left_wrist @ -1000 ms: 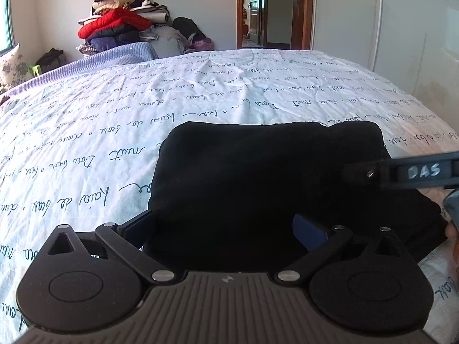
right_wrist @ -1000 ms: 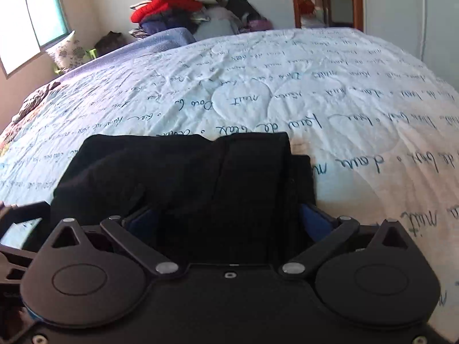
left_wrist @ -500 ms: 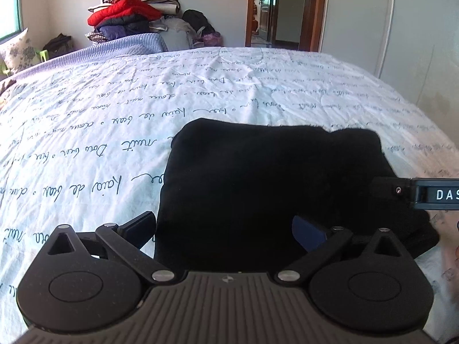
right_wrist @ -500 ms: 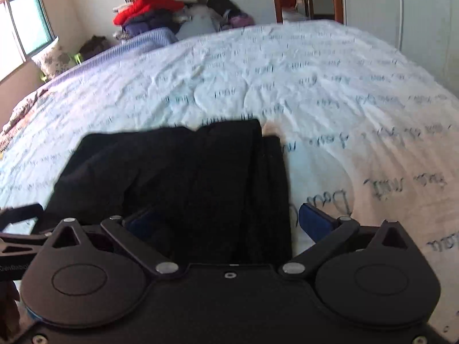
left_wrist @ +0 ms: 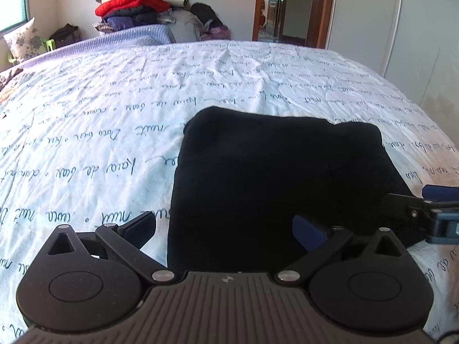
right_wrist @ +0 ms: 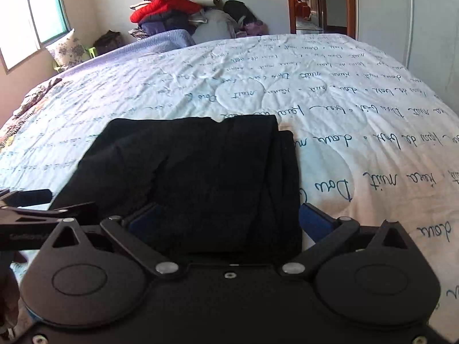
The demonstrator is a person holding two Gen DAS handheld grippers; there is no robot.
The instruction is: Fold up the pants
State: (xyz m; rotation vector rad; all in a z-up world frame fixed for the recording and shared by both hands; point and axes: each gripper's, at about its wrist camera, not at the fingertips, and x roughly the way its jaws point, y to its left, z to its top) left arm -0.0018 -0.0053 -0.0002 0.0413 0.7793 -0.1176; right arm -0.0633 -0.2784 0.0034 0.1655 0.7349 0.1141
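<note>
My left gripper [left_wrist: 223, 226] and right gripper [right_wrist: 228, 219] both stand released, jaws wide, holding nothing. Between them lie the black pants [left_wrist: 275, 172], folded, at the near edge of the bed [left_wrist: 100, 132]. I judge them soft, light and limp; I would pinch all layers at a near corner.

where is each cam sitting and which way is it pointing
Left wrist: on the left tool, open, looking across the bed at the folded black pants; the right tool's fingers enter at right.
Right wrist: on the right tool, open over the pants' right edge; the other tool shows at left.
Shared: pants, bed, clothes pile, doorway.
</note>
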